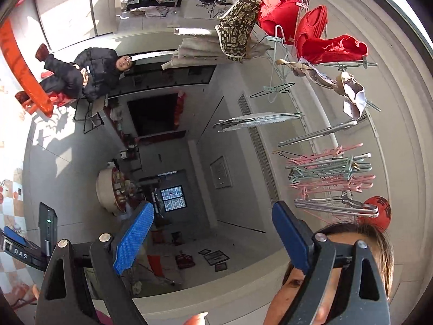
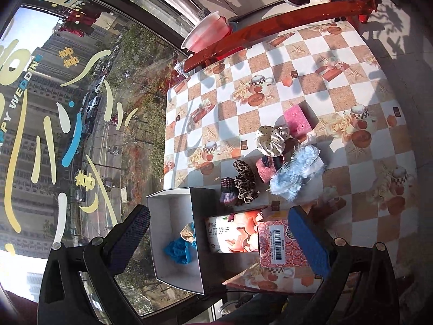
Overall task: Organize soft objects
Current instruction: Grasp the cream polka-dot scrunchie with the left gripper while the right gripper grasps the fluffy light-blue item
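In the right wrist view my right gripper (image 2: pixel 219 211) hovers open above the near edge of the checkered table (image 2: pixel 338 54), nothing between its pads. Below it stands an open white box (image 2: pixel 173 197) holding a blue scrunchie (image 2: pixel 177 252) and a tan one (image 2: pixel 186 233). Beyond the box lie a leopard scrunchie (image 2: pixel 245 181), a purple knitted piece (image 2: pixel 228 193), a pink fluffy piece (image 2: pixel 263 172), a light blue fuzzy piece (image 2: pixel 295 173), a cream dotted scrunchie (image 2: pixel 273 136) and a pink sponge (image 2: pixel 296 120). My left gripper (image 1: pixel 213 208) is open and empty, pointing into the room.
Two tissue packs (image 2: pixel 232 234) (image 2: pixel 278 246) lie beside the box. A big window (image 2: pixel 67 108) borders the table's left. A red chair rail (image 2: pixel 270 29) and pink basin (image 2: pixel 208 31) sit behind. The left wrist view shows hanging laundry (image 1: pixel 284 13), hangers (image 1: pixel 330 173) and a seated person (image 1: pixel 89 75).
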A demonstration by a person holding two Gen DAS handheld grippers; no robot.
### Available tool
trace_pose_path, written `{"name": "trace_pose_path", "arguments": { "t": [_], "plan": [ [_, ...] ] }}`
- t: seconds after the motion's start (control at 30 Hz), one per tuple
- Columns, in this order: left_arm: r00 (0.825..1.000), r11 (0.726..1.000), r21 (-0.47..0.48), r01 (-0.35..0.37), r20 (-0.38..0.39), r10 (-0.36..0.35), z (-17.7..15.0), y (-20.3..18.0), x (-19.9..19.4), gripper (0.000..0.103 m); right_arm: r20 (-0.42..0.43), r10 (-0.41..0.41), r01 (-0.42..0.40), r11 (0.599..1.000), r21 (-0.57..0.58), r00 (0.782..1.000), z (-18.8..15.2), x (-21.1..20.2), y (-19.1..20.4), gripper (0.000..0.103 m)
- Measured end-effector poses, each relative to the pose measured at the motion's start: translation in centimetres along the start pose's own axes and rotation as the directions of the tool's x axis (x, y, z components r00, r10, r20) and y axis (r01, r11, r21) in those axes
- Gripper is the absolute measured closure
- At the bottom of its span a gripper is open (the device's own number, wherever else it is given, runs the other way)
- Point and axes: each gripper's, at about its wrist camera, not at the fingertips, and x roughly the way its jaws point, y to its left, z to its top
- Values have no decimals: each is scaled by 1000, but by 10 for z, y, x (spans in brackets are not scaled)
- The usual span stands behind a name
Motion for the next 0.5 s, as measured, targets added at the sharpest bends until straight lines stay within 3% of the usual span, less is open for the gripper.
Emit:
{"name": "trace_pose_path", "arguments": {
  "t": [0.03, 0.07, 0.1, 0.13, 0.17, 0.23, 0.27, 0.3, 0.33, 0.37, 0.43, 0.5],
  "plan": [
    [989, 989, 25, -145, 28, 145, 4, 15, -4, 10, 8, -1, 1, 1000, 9, 1000, 2, -3, -4, 0],
    [954, 953, 50, -298, 55, 295, 7, 32, -7, 1, 16, -5, 4, 1000, 13, 1000, 5, -6, -9, 0],
    [885, 882, 82, -464, 81, 458, 10, 54, -11, 0, 23, -13, 13, 1000, 15, 1000, 8, -10, -13, 0],
    [784, 775, 115, -621, 104, 612, 13, 78, -13, 0, 27, -31, 30, 999, 18, 999, 11, -12, -19, 0],
    [655, 640, 145, -755, 116, 746, 15, 105, -13, 0, 27, -60, 60, 998, 22, 998, 13, -13, -25, 0],
    [340, 305, 225, -925, 137, 931, 14, 164, -10, 0, 19, -125, 125, 992, 30, 992, 18, -11, -41, 0],
    [191, 147, 282, -948, 136, 972, 11, 194, -6, 0, 4, -147, 147, 989, 36, 989, 20, -8, -50, 0],
    [77, 33, 328, -944, 120, 990, 7, 226, -3, 0, -14, -164, 165, 985, 44, 986, 21, -4, -60, 0],
    [14, -16, 358, -934, 81, 997, 4, 253, -1, 0, -34, -183, 184, 981, 53, 983, 22, 2, -69, 0],
    [-17, -23, 370, -929, 20, 1000, 0, 282, -1, 0, -55, -201, 204, 978, 55, 978, 22, 8, -77, 0],
    [-45, -15, 376, -926, -69, 997, -8, 324, 3, 0, -99, -242, 248, 967, 52, 965, 20, 22, -96, 0],
    [-76, -35, 389, -921, -90, 993, -9, 350, 14, 0, -140, -263, 271, 961, 46, 955, 18, 36, -110, 0]
  ]
}}
